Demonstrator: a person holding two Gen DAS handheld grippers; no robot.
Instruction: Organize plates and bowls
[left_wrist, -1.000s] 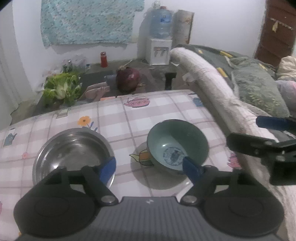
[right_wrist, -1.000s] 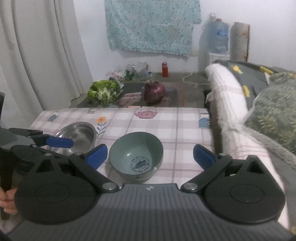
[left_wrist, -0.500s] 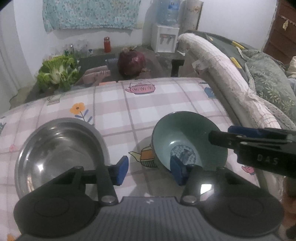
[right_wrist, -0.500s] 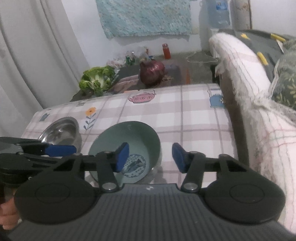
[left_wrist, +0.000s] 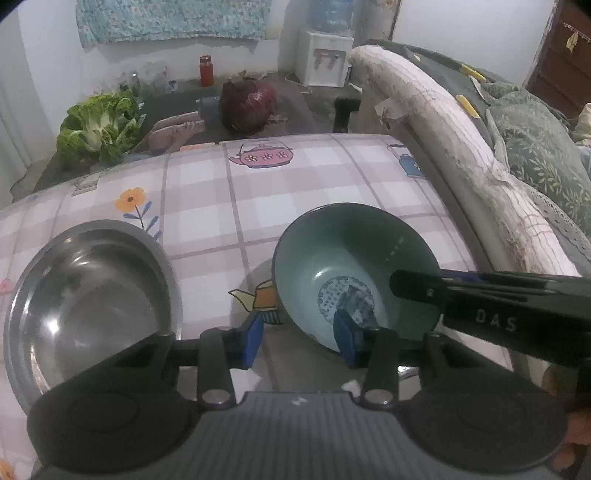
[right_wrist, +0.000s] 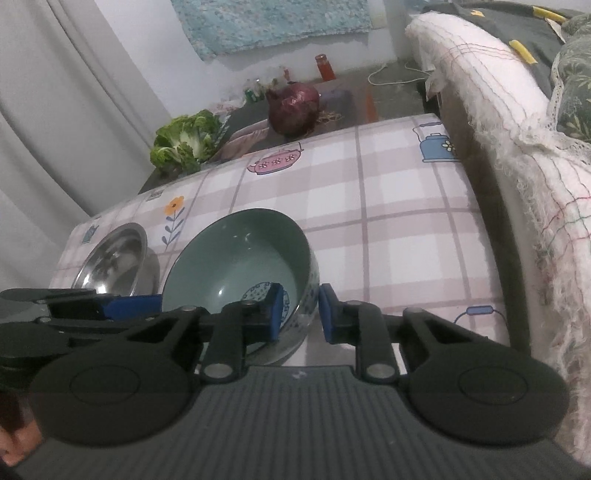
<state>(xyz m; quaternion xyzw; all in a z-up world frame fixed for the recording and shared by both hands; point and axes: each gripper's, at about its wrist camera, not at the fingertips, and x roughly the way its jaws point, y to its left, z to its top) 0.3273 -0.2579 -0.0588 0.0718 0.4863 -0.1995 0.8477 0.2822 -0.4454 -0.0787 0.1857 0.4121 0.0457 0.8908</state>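
Observation:
A green ceramic bowl (left_wrist: 354, 266) with a blue pattern inside sits tilted on the checked tablecloth. My right gripper (right_wrist: 300, 312) straddles its near right rim (right_wrist: 236, 251), one pad inside and one outside, closed on the wall. My left gripper (left_wrist: 299, 338) is partly open beside the bowl's near left edge, its right pad at the rim. A steel bowl (left_wrist: 85, 302) stands to the left; it also shows in the right wrist view (right_wrist: 114, 258).
The table (left_wrist: 288, 192) ends at a sofa arm covered in cloth (left_wrist: 443, 129) on the right. Beyond the far edge lie a green cabbage (left_wrist: 99, 125), a red cabbage (left_wrist: 247, 105) and a red jar (left_wrist: 206, 70).
Both grippers moved forward and down to the green bowl and narrowed. The right gripper closed onto the bowl's rim, and the bowl now tilts.

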